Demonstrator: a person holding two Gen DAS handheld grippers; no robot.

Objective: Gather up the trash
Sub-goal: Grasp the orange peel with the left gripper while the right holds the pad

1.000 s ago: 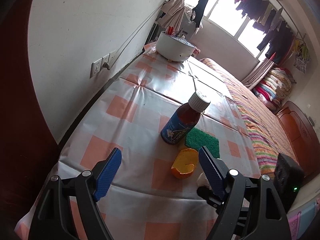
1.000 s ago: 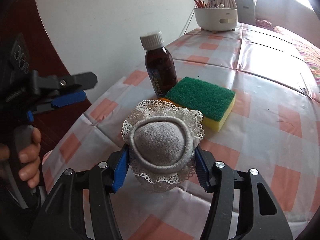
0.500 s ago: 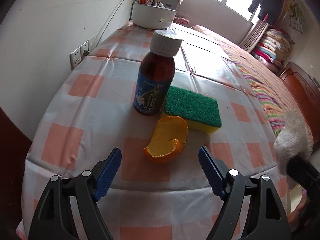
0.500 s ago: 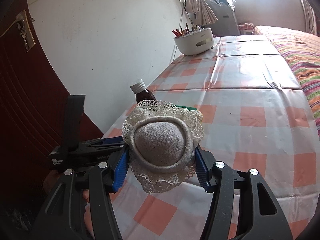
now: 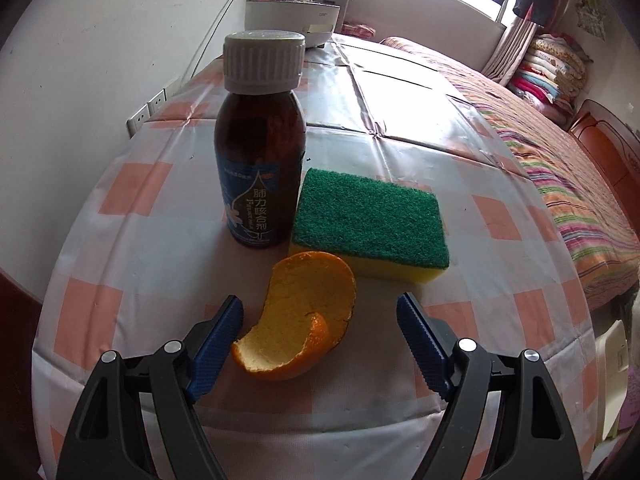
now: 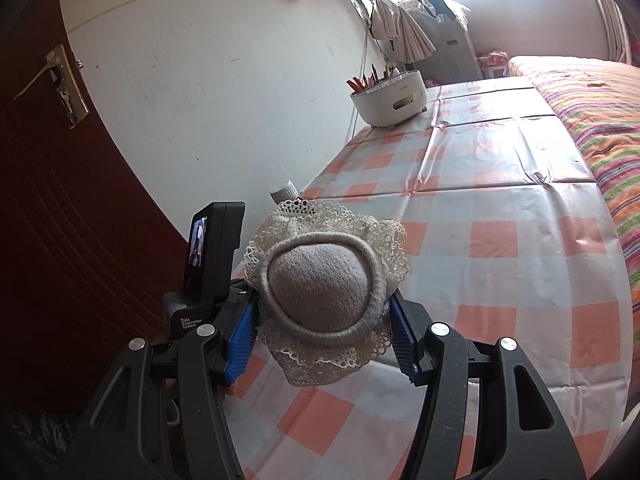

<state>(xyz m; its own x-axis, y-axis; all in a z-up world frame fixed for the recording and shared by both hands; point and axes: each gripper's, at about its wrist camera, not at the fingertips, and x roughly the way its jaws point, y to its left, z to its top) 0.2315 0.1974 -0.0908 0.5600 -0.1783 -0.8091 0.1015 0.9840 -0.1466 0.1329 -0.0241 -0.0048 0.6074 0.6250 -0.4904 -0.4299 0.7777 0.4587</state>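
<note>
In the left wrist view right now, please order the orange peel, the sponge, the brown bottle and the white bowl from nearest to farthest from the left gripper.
From the left gripper:
1. Orange peel, between the open fingers.
2. Sponge, just behind the peel, to the right.
3. Brown bottle, behind the peel, to the left; too close to the sponge to rank surely.
4. White bowl, at the far end of the table.

One bottle (image 5: 259,168), one sponge (image 5: 370,222), one orange peel (image 5: 298,320), one lace-trimmed pad (image 6: 326,294).

On my feeds: an orange peel (image 5: 306,316), a green-and-yellow sponge (image 5: 370,222), a brown bottle (image 5: 260,152) with blue label and white cap, a peach-and-white checked tablecloth (image 5: 120,248), a cream lace-edged grey pad (image 6: 324,288).
</note>
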